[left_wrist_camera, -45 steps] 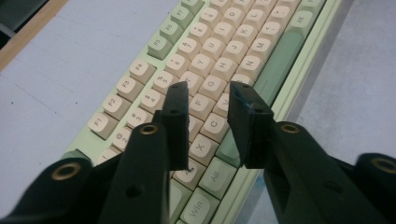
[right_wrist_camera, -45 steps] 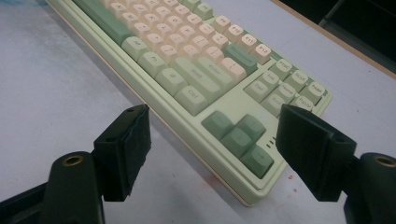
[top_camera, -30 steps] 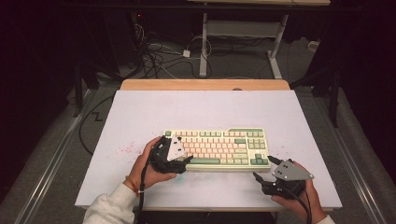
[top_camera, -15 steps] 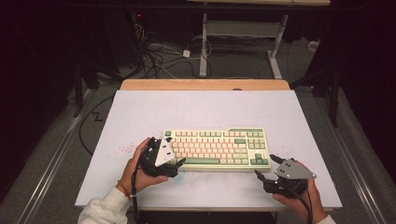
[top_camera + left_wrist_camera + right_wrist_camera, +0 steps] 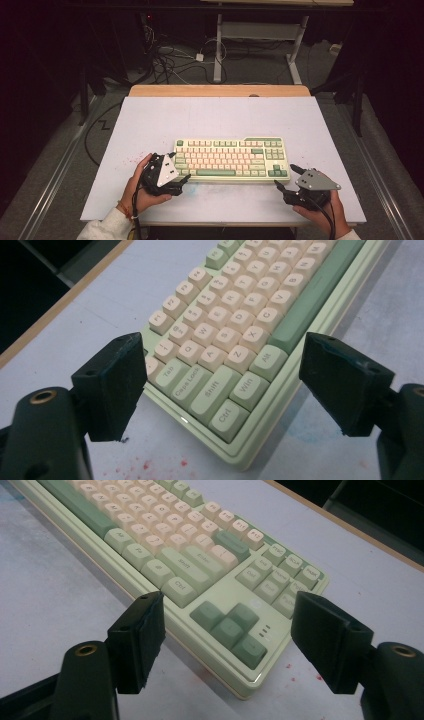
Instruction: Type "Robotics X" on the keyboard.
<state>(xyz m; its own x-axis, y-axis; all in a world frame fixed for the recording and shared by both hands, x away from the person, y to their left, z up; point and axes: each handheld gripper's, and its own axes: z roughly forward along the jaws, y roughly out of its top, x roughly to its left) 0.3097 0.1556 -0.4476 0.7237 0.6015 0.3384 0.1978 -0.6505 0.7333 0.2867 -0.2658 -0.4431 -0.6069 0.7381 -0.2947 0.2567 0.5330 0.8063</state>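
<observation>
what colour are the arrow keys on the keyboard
Sage green arrow keys, on the pale green keyboard; clearest in the right gripper view.

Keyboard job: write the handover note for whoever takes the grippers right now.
Left gripper: open, jaws astride the keyboard's near left corner, not gripping.
Right gripper: open, at the near right corner, by the arrow keys, also not gripping.
Keyboard lies flat on the white table, near its front edge.
Done: both grippers lined up at the corners.
Left: probably close on both ends and lift or shift it.

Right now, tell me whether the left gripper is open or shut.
Open. The left gripper has its two black jaws spread wide to either side of the keyboard corner, gripping nothing.
</observation>
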